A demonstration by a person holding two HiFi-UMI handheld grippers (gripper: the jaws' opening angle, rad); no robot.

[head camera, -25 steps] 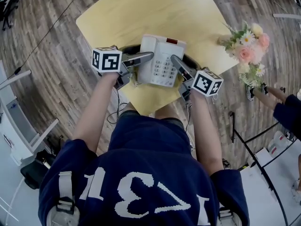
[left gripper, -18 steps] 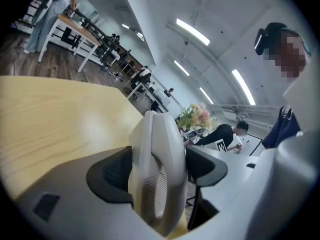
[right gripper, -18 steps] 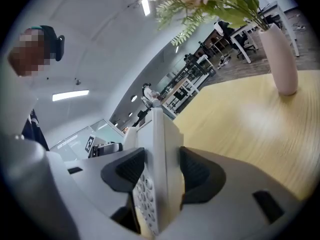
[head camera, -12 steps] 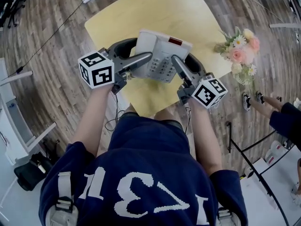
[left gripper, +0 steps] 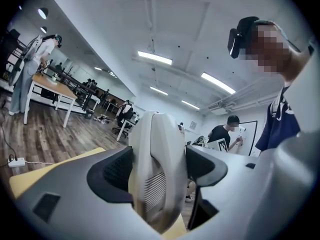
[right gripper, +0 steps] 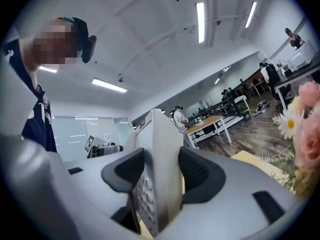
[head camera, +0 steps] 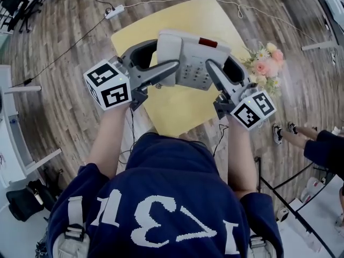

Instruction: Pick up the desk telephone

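The desk telephone (head camera: pixel 191 58) is held up over the yellow table (head camera: pixel 183 109), pinched at both sides. The left gripper (head camera: pixel 160 58) has its jaws closed on the phone's left edge, and the right gripper (head camera: pixel 223 70) has its jaws closed on the keypad edge. The jaws cover both edges of the phone. Flowers (head camera: pixel 263 63) stand at the table's right edge, but whether they are on it is unclear.

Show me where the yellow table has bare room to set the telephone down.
The yellow table is bare in the near strip between telephone and person, and at its far corner. The left gripper and right gripper hold the telephone over the middle. Flowers crowd the right edge.
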